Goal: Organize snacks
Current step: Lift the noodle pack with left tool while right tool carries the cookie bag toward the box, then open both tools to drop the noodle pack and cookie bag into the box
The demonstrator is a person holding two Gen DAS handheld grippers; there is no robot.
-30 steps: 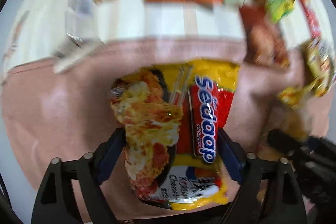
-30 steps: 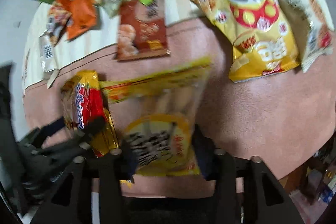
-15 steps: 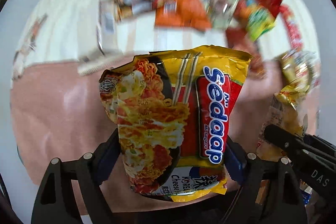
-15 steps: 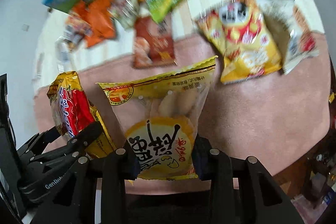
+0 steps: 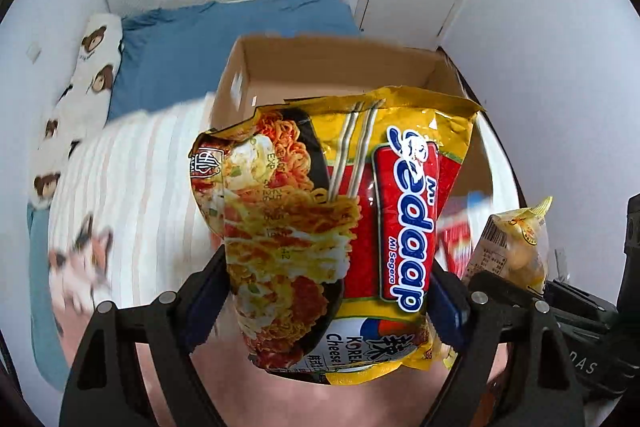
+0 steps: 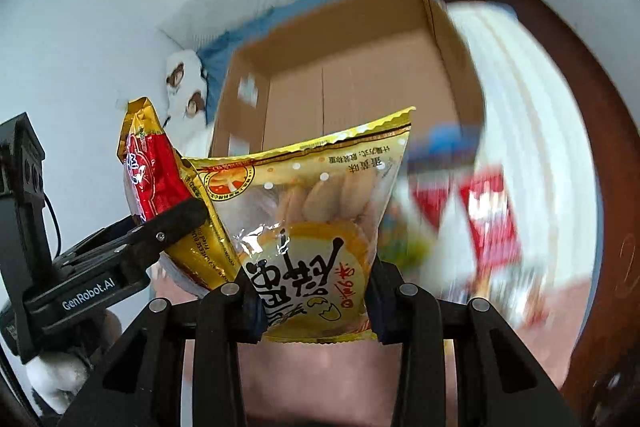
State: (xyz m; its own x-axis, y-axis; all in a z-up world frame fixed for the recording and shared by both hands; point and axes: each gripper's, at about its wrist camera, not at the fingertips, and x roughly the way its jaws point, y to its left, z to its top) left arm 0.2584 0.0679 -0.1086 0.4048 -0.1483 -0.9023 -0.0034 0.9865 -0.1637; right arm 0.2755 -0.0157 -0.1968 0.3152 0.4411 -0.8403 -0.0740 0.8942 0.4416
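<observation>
Left wrist view: the left gripper (image 5: 326, 291) has its fingers (image 5: 204, 291) clamped on the noodle packet (image 5: 332, 219), held upright at centre, with the open cardboard box (image 5: 336, 67) behind it at 12 o'clock on the bed (image 5: 132, 163). Right wrist view: the right gripper (image 6: 314, 301) pinches the yellow biscuit bag (image 6: 312, 227) upright; the box lies at 12 o'clock, the noodle packet at 9 o'clock.
</observation>
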